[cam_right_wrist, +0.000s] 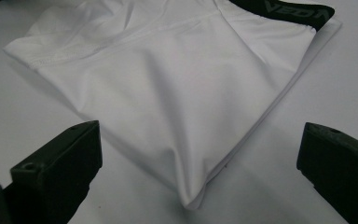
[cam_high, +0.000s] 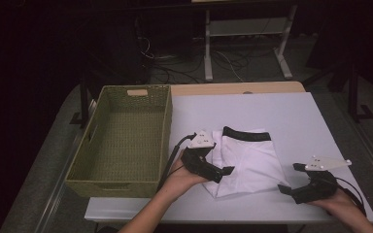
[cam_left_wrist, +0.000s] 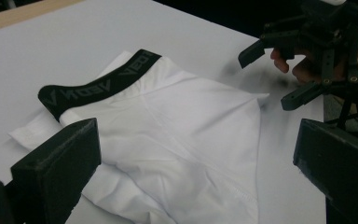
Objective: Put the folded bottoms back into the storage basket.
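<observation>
Left gripper (cam_high: 216, 162) jaws wide open, hovering at the left edge of the folded white boxer briefs (cam_high: 245, 158), holding nothing. Right gripper (cam_high: 291, 178) jaws also wide open, just off the briefs' right corner, apart from the cloth. Briefs lie flat mid-table (cam_high: 281, 111), black waistband (cam_high: 246, 134) on the far side. Green wicker basket (cam_high: 126, 145) sits left of them.

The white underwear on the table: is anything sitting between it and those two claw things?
Nothing visible is. The white underwear lies folded on bare table. The left gripper hangs open at its left edge, and the right gripper is open beside its right edge, with bare tabletop between.
</observation>
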A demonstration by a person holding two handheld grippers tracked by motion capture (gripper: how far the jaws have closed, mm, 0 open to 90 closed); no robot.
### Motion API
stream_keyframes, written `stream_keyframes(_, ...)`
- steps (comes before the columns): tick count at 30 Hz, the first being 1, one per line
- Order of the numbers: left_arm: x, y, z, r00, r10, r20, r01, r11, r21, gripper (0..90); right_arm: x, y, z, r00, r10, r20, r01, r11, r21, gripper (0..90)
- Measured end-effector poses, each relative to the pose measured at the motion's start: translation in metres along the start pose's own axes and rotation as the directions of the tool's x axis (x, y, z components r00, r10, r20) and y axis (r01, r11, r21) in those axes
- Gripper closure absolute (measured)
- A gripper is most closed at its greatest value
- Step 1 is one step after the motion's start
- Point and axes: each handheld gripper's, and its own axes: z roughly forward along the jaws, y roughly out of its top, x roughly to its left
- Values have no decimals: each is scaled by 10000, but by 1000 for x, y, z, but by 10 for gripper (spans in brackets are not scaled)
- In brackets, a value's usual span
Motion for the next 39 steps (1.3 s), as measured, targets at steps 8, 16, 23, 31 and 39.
stream_keyframes(8, 2, -13, 10, 9998, -80, -186, 86, 9995, 300, 6, 0, 0, 0, 10000, -49, -16, 49, 10000, 11, 3)
stream_keyframes(16, 5, -24, 19, 9993, -117, -345, 137, 9983, 573, 6, 0, -1, 0, 10000, -67, -54, 67, 10000, 27, 3)
stream_keyframes(23, 14, -29, 24, 9978, -331, -576, 370, 9971, 672, 6, 0, -1, 1, 9999, -58, -89, 58, 10000, 35, 2)
stream_keyframes(31, 23, -31, 30, 9943, -461, -960, 523, 9967, 623, 6, 0, -1, 1, 9999, -56, -97, 56, 10000, 30, 3)
stream_keyframes(39, 33, -27, 38, 9902, -669, -1228, 744, 9956, 574, 6, -1, -1, 2, 9999, -59, -103, 60, 10000, 33, 2)
